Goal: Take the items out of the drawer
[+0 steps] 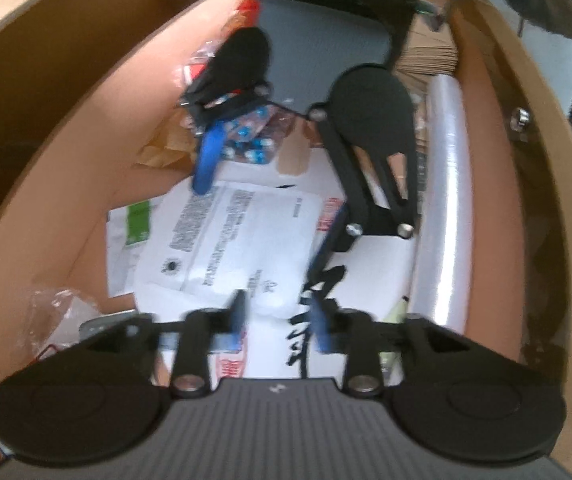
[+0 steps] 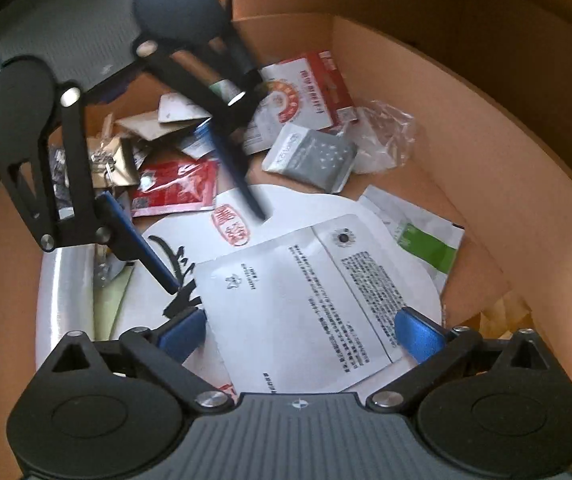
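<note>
- Drawer (image 2: pixel 465 92): brown-walled, open, cluttered with papers and packets; both grippers are inside it, facing each other.
- Right gripper (image 2: pixel 305 332): blue fingers spread wide, nothing held. A white printed sheet (image 2: pixel 309 280) lies directly between and ahead of its fingertips, on top of a round white board (image 2: pixel 286 208) bearing a red seal and black brush lettering.
- Left gripper (image 1: pixel 278 316): fingers drawn close together with a narrow gap, hovering over the same printed sheet (image 1: pixel 242 236); no object visibly held.
- Ahead of the right gripper: a grey-and-white pouch (image 2: pixel 311 156), a red-and-white packet (image 2: pixel 305 92), a red sachet (image 2: pixel 178 188) to the left.
- To the right gripper's right: a green-striped leaflet (image 2: pixel 425 244).
- A clear film roll (image 1: pixel 445 184) lies along the drawer wall, to the left gripper's right.
</note>
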Available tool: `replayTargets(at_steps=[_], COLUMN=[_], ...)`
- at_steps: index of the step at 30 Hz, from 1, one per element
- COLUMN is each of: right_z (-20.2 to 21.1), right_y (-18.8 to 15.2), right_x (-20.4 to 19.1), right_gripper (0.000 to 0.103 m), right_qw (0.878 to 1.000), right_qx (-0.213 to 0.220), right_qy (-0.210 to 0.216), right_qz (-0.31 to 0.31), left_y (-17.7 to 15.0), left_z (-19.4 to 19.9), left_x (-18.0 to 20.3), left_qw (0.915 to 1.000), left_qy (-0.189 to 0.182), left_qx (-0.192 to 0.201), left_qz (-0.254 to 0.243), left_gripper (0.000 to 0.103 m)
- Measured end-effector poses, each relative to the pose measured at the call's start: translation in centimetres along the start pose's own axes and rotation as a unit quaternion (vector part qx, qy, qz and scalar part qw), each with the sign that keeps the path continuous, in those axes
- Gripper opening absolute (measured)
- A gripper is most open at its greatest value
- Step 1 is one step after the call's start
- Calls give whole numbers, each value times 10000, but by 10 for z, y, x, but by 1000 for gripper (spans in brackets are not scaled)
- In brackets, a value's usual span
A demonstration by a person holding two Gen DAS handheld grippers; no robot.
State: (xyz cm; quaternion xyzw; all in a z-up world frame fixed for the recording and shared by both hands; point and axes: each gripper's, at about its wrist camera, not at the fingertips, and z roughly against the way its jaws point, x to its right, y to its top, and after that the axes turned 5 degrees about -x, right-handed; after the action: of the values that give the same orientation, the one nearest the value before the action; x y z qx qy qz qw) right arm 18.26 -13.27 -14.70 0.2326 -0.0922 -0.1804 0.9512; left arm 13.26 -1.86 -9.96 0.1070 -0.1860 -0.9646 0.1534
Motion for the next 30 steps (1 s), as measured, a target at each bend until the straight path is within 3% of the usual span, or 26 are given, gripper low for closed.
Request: replayTargets(at_steps=[2,10,11,12,14,17,20,23,24,25,26,27,30], right_z=[0,12,15,17,20,22,26,35,35,35,36,37,40], right_y=[2,6,8,9,14,15,13,14,16,17,17,16,12], right_x=[-3,-21,-25,-30,-38,-48,-48,-43,-39,-34,-29,-25,-23], right_gripper=[102,78,67,49,29,9,4,4,13,23,65,83,91], right_qw=[9998,9962,9948,9932,9905,9859,9850,9874,9896,9918,9932,9937,9941], right_qx=[-92,-238,-251,-264,-308,-424,-401,-264,-221,-211,-200,-139,93], right_qy=[80,349,394,439,481,369,442,410,243,41,-130,-234,-282], right_qz=[139,768,905,1042,1249,1579,1619,1503,1399,1264,1142,1088,1041], left_y=[2,3,3,4,3,1,1,1,1,1,1,1,1], left_z=[-6,-9,-10,-11,-13,-13,-14,-16,-16,-16,-16,-15,-16], left_x=[-5,-8,-8,-8,-6,-3,0,0,0,-1,-1,-2,-7], left_qw=[9999,9994,9994,9995,9996,9997,9996,9995,9995,9994,9994,9993,9989], left_qy=[91,310,317,319,278,186,182,200,207,229,271,314,469], left_qx=[-26,-20,-18,-17,-43,-58,-37,-34,-33,-28,-17,-6,47], left_qz=[110,128,103,61,-20,-130,-214,-245,-256,-250,-222,-194,16], left_gripper=[71,91,92,92,93,94,96,96,96,97,97,98,103])
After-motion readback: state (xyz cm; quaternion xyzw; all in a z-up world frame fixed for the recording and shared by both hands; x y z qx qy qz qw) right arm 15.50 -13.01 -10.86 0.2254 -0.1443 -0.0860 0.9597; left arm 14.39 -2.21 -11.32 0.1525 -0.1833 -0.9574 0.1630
